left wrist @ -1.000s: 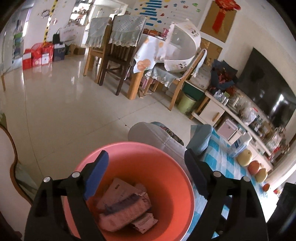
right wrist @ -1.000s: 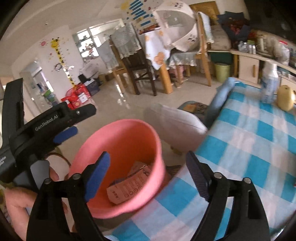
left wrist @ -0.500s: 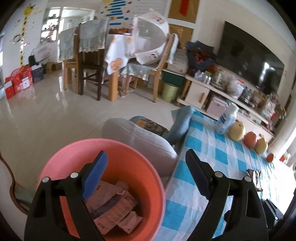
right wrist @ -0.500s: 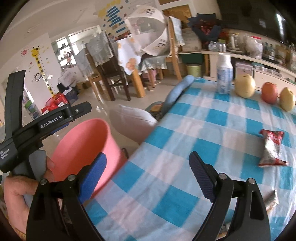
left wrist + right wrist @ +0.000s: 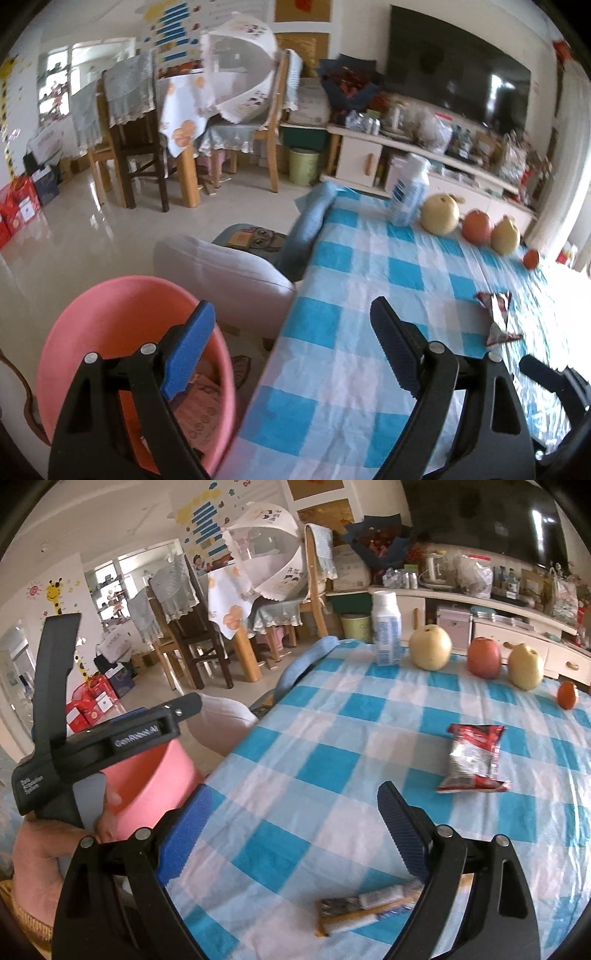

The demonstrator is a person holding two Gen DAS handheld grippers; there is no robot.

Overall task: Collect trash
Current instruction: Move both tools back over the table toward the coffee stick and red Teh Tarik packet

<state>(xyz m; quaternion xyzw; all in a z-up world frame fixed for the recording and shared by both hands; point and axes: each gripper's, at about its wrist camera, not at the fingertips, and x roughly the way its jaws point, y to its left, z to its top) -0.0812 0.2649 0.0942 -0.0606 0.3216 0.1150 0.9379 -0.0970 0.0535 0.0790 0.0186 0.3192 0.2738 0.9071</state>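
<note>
Daylight pours in from the windows; at the right edge of the left wrist view it bleaches the table's (image 5: 369,266) far right corner white. The floor (image 5: 74,236) gleams and the television (image 5: 454,81) catches glare. Both views bow hard toward black corners. Motion blur smears the checked cloth; shadows stay faint.

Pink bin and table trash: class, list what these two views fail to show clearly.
- Pink bin contents: left wrist view, mostly hidden by the left gripper.
- Yellow wrapper: right wrist view, its end covered by the right gripper; print blurred.
- Red snack packet: label too small to read.
</note>
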